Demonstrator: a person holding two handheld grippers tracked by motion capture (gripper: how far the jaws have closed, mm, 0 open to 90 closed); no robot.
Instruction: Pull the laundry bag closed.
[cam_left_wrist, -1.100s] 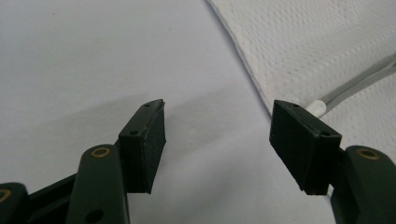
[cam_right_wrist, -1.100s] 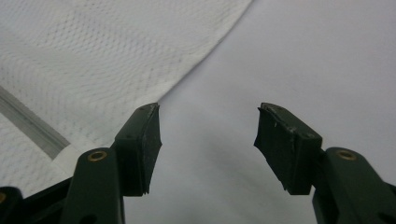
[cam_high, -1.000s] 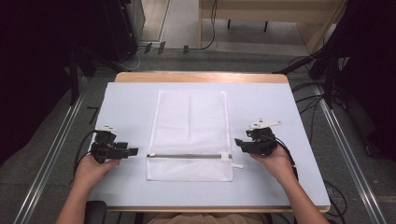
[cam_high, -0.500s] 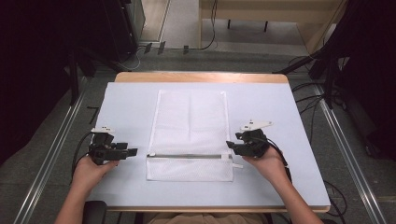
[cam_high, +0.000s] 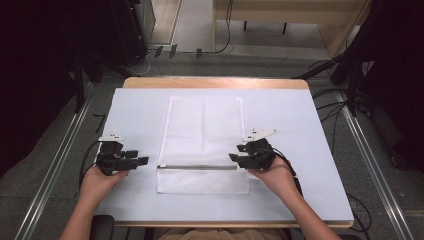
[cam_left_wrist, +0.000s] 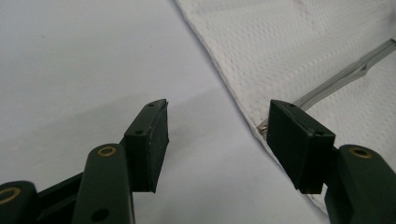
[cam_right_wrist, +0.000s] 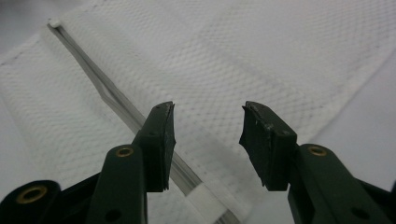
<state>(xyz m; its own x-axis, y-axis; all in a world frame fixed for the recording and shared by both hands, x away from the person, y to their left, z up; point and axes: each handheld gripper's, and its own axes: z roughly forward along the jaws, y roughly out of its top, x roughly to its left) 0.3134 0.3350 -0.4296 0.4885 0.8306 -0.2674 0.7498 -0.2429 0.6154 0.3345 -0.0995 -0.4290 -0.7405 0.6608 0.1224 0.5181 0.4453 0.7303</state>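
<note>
Now your right gripper, jaws just narrowing but empty, nears the mesh bag's zipper end; your left gripper waits open. Next, pinch there.

The mesh bag is made of white woven netting with a dimpled, matt texture, and a smooth grey zipper is fitted. The table cover is smooth, matt and pale; a wooden edge is exposed at the far side.

hidden: white mesh zip bag corner at 4 o'clock, under right gripper | cut off: forearms, 6 o'clock
</note>
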